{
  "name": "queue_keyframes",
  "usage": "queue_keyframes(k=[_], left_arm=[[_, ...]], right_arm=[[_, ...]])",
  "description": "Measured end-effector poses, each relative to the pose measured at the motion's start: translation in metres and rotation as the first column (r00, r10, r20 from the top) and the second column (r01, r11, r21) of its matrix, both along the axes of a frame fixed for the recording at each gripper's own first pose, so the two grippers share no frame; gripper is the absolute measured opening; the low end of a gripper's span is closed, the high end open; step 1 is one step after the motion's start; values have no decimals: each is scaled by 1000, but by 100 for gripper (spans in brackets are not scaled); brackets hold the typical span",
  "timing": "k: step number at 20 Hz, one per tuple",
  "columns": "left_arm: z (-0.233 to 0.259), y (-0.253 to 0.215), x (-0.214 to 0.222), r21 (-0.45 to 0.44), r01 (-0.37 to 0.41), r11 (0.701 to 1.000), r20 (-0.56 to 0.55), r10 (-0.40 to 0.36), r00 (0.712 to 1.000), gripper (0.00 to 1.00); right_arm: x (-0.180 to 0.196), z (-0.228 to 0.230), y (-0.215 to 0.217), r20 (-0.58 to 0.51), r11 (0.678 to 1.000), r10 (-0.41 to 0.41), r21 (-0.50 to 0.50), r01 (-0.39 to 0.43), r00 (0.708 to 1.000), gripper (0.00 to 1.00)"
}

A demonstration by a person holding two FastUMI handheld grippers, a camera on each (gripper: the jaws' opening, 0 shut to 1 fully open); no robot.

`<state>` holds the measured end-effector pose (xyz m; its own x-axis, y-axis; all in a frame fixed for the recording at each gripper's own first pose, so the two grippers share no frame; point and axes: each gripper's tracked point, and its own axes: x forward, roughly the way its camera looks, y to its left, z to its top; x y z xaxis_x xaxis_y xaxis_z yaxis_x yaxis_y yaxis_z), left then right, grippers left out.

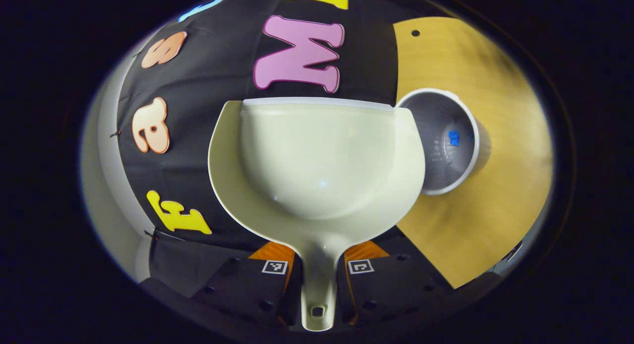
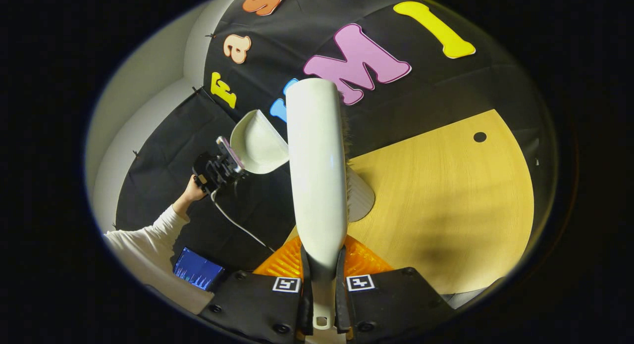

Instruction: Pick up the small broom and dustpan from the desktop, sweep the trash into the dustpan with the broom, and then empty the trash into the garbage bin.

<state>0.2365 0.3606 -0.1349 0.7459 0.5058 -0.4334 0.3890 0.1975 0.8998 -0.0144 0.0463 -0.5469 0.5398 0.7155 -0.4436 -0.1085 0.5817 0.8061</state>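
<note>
My left gripper [image 1: 317, 265] is shut on the handle of the pale dustpan [image 1: 317, 161]. The pan's hollow faces the camera and holds nothing I can see. The grey garbage bin [image 1: 443, 141] stands on the wooden table [image 1: 495, 200] right beside the pan's right rim, with a blue scrap [image 1: 453, 137] inside it. My right gripper [image 2: 322, 265] is shut on the handle of the small white broom [image 2: 317, 171], held above the table [image 2: 446, 195]. In the right gripper view the left gripper [image 2: 218, 168] holds the dustpan [image 2: 257, 143] up in front of the wall.
A hand and white sleeve [image 2: 148, 240] carry the left gripper, with its cable hanging down. A lit screen [image 2: 198, 270] lies low on the left. The table has a small hole [image 2: 479, 136] near its far edge. Black cloth wall stands behind.
</note>
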Motion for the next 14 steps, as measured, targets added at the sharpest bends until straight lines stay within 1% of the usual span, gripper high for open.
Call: queue_keyframes(k=[2,3,4,5,6,8,9,10,12,13,14], left_arm=[[-6,-11,3,-125,12,992,60,-5,998,28],[-11,-17,5,-199,14,980,86,3,996,28],[-13,-22,5,-286,7,958,104,24,994,28],[-18,-33,6,-381,4,925,113,43,993,29],[-19,-49,4,-473,11,881,123,53,991,28],[-30,-86,-9,-637,1,771,115,94,989,28],[-44,-106,-17,-705,-26,708,81,117,990,28],[-59,-126,-30,-769,-67,636,30,141,990,29],[-97,-171,-61,-867,-176,467,-111,164,980,28],[-116,-192,-77,-888,-247,389,-193,173,966,28],[-138,-206,-89,-893,-316,320,-269,182,946,28]], right_arm=[[2,8,-2,14,1000,-10,-1,10,1000,19],[5,12,-3,26,1000,-16,-7,16,1000,19],[7,16,-5,38,1000,-23,-17,23,999,19],[9,20,-5,48,999,-29,-25,30,998,19],[11,25,-6,58,999,-33,-28,35,998,19],[15,30,-9,66,998,-47,-46,50,997,19],[18,30,-12,63,996,-59,-62,63,996,19],[21,27,-16,50,993,-76,-85,80,996,19],[26,10,-24,-3,980,-116,-164,114,993,19],[26,-3,-28,-35,969,-133,-212,123,990,19],[25,-19,-32,-73,959,-147,-253,125,986,19]])
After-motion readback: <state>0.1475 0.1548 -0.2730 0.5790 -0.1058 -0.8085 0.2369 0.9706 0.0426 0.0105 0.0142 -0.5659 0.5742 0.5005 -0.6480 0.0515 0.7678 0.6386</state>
